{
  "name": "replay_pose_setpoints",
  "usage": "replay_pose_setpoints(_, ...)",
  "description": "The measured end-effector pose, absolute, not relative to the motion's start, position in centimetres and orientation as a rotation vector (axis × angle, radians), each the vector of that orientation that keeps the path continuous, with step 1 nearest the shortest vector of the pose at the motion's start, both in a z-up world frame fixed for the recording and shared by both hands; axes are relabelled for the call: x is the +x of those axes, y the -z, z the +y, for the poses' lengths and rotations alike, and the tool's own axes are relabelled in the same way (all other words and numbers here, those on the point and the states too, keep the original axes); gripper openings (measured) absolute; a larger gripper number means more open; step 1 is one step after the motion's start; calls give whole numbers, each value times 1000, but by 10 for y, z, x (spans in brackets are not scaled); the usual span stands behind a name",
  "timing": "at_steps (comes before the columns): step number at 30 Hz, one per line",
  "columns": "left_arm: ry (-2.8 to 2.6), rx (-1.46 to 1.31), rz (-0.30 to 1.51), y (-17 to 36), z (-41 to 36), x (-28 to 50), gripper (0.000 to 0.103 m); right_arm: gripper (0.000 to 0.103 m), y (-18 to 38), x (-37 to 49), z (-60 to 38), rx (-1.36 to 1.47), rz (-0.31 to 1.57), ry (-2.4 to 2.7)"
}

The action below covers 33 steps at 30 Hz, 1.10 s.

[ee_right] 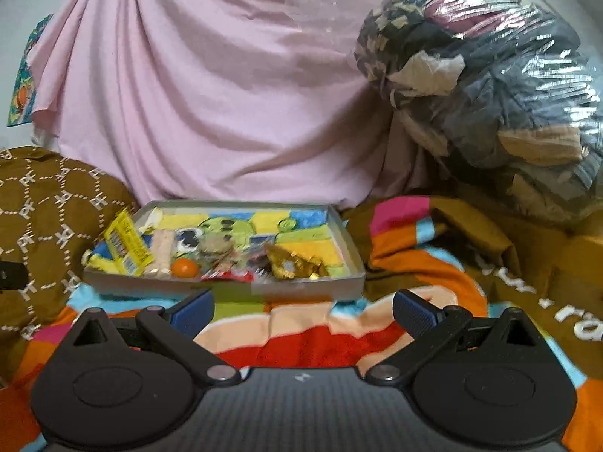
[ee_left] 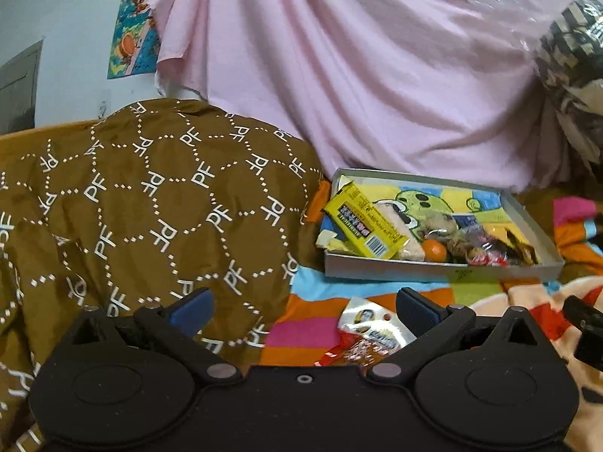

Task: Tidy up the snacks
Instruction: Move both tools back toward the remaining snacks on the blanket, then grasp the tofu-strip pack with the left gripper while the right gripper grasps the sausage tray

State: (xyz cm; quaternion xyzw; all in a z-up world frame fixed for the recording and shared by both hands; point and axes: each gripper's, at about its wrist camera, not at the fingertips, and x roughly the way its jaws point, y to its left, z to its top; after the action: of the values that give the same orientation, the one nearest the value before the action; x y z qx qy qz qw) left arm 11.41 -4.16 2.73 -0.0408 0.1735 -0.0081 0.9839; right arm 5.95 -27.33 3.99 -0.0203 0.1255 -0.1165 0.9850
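Observation:
A shallow grey box (ee_left: 433, 269) (ee_right: 241, 286) lies on a striped blanket and holds several snacks: a yellow packet (ee_left: 363, 222) (ee_right: 126, 243), an orange ball (ee_left: 434, 250) (ee_right: 185, 266), a pale bar (ee_right: 162, 254), a gold wrapper (ee_right: 297, 263). A red-and-white snack packet (ee_left: 371, 333) lies loose on the blanket in front of the box, just ahead of my left gripper (ee_left: 303, 307), between its spread fingers. My left gripper is open and holds nothing. My right gripper (ee_right: 303, 310) is open too, empty, close in front of the box.
A brown patterned quilt (ee_left: 150, 203) is heaped left of the box. Pink cloth (ee_right: 211, 94) hangs behind it. A clear plastic bag of clothes (ee_right: 486, 86) bulges at the right. The colourful blanket (ee_right: 301, 339) is rumpled around the box.

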Motion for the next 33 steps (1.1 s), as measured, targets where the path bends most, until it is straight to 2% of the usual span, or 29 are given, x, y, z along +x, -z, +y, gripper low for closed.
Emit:
replay_pose_setpoints(6, 44, 18, 332, -20, -28, 109, 102, 103, -34, 44, -262, 1, 382, 166)
replay_pose_setpoints(11, 82, -11, 372, -15, -21, 113, 102, 103, -32, 37, -251, -14, 431, 139)
replay_pose_setpoints(21, 170, 57, 468, 11, -37, 120, 102, 103, -10, 57, -243, -66, 599, 72)
replay_pose_setpoints(33, 200, 123, 551, 30, -55, 143, 102, 103, 4, 78, -246, -56, 702, 27)
